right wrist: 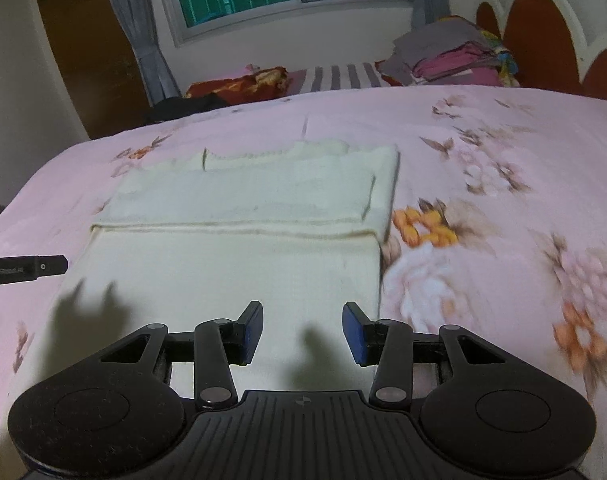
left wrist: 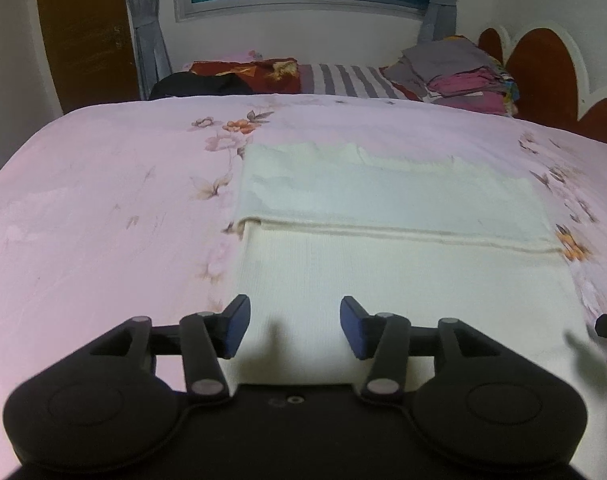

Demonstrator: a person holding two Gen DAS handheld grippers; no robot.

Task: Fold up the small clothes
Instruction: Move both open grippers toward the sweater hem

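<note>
While the cream garment [left wrist: 403,280] lies flat on the pink flowered bed [left wrist: 103,200], with its far part already turned over into a doubled band whose hem runs straight across the middle, both tongs hang just above its near end, released and grasping nothing. The left tongs [left wrist: 294,326] sit over the near left portion of the cloth, the right tongs [right wrist: 302,330] over the near right, close to that side edge. I would judge one fold made and the next about to start. That calls for each pair to drop onto a near corner, pinch the single layer cleanly, then carry it away evenly so the edges meet. A stack of folded clothes [left wrist: 459,76] waits by the headboard.
</note>
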